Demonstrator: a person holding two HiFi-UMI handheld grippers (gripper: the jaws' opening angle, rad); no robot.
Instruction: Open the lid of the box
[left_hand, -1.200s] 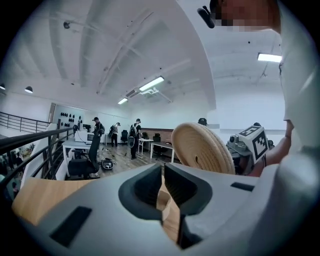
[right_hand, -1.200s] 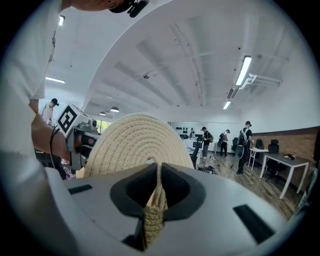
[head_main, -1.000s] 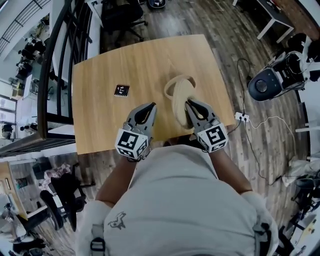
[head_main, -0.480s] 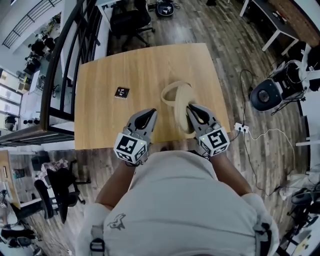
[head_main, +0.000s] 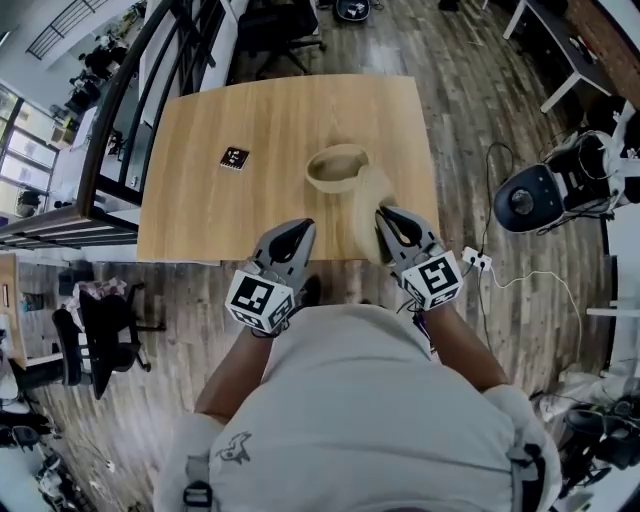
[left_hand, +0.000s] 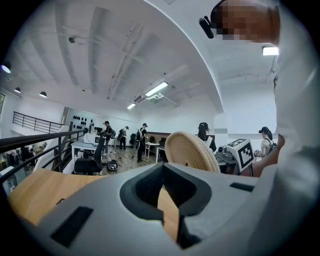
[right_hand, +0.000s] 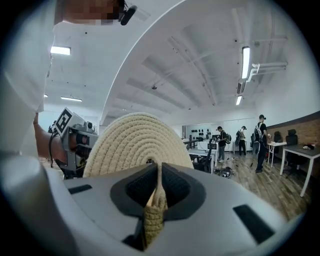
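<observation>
Pale wood makes up the surface (head_main: 200, 200). The round woven-rope box (head_main: 335, 168) sits open on it, right of the middle. Its coiled rope lid (head_main: 366, 215) is off and stands on edge just beside the box, toward the near right corner. My right hand-held gripper (head_main: 392, 226) pinches the lid's rim narrowly between its jaws. My left hand-held gripper (head_main: 290, 238) hangs over the near edge, jaws closed together with nothing between them. A small black-and-white marker card (head_main: 235, 158) lies toward the left edge.
</observation>
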